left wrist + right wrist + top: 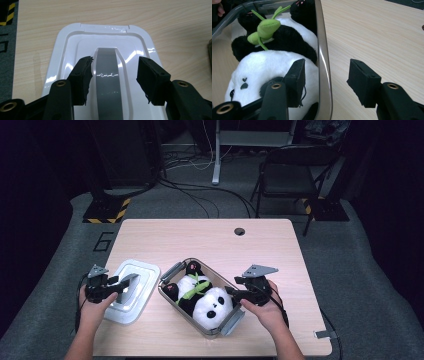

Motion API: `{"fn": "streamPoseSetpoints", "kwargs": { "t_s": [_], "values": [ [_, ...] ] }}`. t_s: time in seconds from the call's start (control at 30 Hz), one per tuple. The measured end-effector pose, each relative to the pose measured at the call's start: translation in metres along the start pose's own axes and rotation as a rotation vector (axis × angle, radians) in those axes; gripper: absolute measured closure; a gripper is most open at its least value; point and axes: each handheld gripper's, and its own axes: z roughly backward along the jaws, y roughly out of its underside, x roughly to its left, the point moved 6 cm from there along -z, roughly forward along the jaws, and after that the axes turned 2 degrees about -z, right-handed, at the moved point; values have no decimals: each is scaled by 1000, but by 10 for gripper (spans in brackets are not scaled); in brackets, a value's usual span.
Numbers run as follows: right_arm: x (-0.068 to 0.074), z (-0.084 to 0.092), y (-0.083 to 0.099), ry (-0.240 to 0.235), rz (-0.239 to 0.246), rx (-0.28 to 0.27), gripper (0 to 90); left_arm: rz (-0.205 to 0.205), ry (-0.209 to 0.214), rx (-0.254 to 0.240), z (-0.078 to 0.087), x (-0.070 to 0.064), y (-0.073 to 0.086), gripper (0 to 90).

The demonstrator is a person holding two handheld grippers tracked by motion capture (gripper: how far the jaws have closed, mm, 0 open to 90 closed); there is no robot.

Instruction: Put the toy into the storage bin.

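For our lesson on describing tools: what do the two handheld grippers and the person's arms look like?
Both the left gripper and the right gripper are black, each topped by a grey three-cornered plate and trailing a thin black cable. Their two black jaws end in blocky pads, with brass-coloured rings at the joints. The forearms are bare, with no sleeves.

My left hand (92,302) comes in from the bottom edge, forearm angled up and slightly inward, gripping the left tongs (125,285), which point to the right and a little downward. Their jaws stand apart, pads (82,75) not pressing on anything. My right hand (265,307) reaches in from the lower right and holds the right tongs (231,292) pointing left, with their jaws parted too and one pad (297,77) lower than the other.
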Motion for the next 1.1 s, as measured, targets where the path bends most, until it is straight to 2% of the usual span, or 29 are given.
{"fn": "streamPoseSetpoints", "kwargs": {
  "t_s": [0.1,0.13,0.27,0.37,0.4,0.43,0.47,0.5,0.57,0.67,0.83,0.87,0.93,1.1],
  "values": [
    [0,0,1,1,-3,0,476,3,-7,6,-1,0,2,447],
    [0,0,1,2,-2,2,479,7,-2,-6,0,-2,1,447],
    [-1,-2,2,5,-1,8,498,-21,45,-2,4,-18,-4,447],
    [1,-3,3,7,9,17,547,-21,97,-3,6,-35,-5,448],
    [1,-3,3,7,11,18,562,-31,119,0,7,-42,-5,448],
    [2,-4,4,6,10,20,565,-59,144,13,8,-50,-5,448],
    [2,-4,4,4,8,23,564,-75,153,14,8,-55,-5,448],
    [2,-5,5,6,10,24,563,-118,172,18,7,-64,-5,447],
    [0,-5,5,8,12,25,550,-144,193,24,7,-73,-5,432],
    [-2,-4,5,13,-3,25,551,-149,218,19,5,-83,-4,424],
    [-4,-1,4,12,-7,21,585,-138,285,14,7,-102,0,412],
    [-4,-1,4,7,-7,23,588,-158,294,18,8,-105,0,409],
    [-3,0,4,2,-8,21,605,-165,314,17,12,-114,1,401],
    [0,0,4,-13,-1,38,640,-197,333,4,13,-127,-1,379]
  ]
}}
